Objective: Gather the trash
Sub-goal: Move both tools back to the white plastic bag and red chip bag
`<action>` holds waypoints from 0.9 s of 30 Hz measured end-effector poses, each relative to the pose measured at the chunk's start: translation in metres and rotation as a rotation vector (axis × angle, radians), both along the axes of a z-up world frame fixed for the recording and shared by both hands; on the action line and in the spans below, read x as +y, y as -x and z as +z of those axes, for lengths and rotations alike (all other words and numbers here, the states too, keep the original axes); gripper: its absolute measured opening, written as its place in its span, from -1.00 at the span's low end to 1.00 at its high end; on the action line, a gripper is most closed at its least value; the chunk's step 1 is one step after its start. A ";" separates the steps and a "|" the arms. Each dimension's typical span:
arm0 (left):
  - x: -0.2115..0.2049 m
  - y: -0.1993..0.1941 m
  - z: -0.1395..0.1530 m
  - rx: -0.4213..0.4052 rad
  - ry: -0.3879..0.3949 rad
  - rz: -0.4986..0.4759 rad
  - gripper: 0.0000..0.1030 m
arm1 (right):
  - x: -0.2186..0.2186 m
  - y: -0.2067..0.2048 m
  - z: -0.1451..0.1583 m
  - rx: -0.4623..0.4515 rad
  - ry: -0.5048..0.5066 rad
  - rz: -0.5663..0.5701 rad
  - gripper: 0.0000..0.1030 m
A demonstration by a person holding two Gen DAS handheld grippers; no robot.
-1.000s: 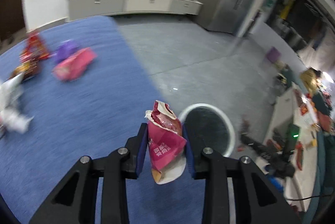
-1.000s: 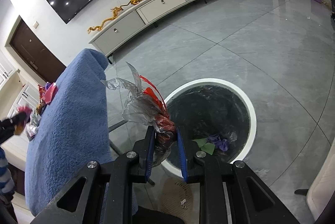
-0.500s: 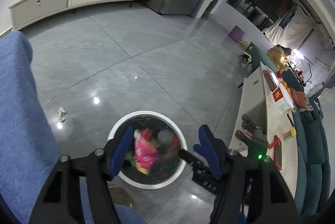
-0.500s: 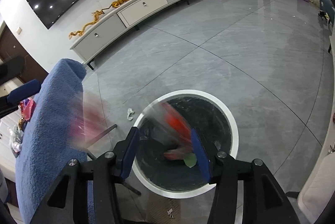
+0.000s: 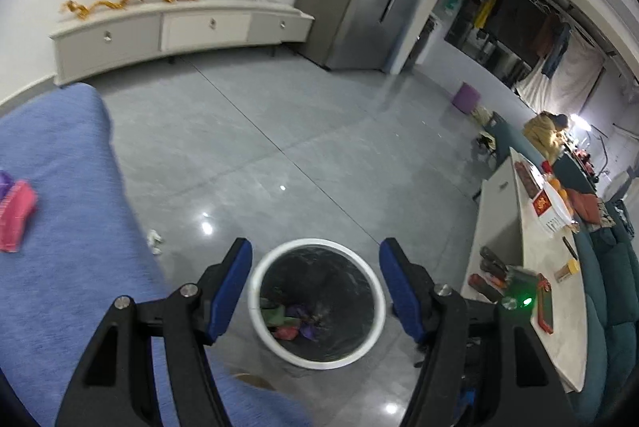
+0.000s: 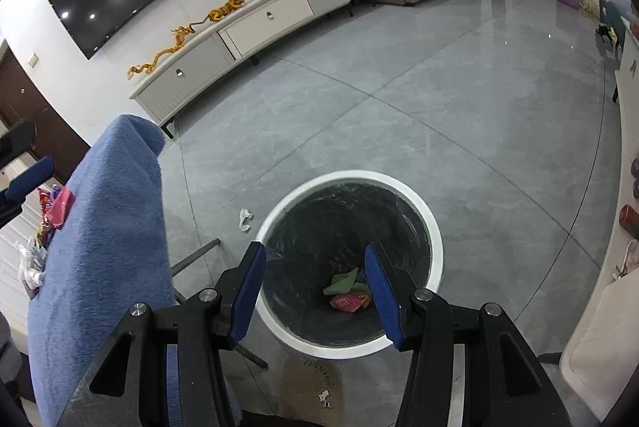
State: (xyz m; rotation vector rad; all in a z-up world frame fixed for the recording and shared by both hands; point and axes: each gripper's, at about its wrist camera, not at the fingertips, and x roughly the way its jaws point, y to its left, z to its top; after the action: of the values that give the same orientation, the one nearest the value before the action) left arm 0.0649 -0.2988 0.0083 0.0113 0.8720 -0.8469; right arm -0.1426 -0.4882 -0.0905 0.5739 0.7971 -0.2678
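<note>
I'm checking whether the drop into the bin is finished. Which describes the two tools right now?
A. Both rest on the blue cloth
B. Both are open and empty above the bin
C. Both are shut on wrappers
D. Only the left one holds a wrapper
B: the left tool and right tool both have their blue pads spread wide with nothing between them, above the white-rimmed bin, where wrappers lie at the bottom.

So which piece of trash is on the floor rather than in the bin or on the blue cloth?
The small white crumpled scrap, lying on the grey tiles between the blue cloth and the white-rimmed bin, touching neither.
</note>
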 end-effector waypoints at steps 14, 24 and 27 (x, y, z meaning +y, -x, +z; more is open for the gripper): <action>0.189 0.007 0.045 -0.107 0.066 0.160 0.25 | 0.100 -0.013 0.102 -0.086 0.188 0.119 -0.05; 0.364 0.004 0.031 -0.119 0.063 0.408 0.25 | 0.192 -0.050 0.149 -0.150 0.250 0.265 -0.05; 0.410 0.001 0.018 -0.108 0.032 0.493 0.25 | 0.224 -0.064 0.152 -0.151 0.261 0.329 -0.05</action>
State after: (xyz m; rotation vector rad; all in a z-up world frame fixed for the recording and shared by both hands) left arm 0.0643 0.1113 0.0266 -0.1783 0.7167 -0.3943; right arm -0.0790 -0.2641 0.0610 0.2090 0.6845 -0.0233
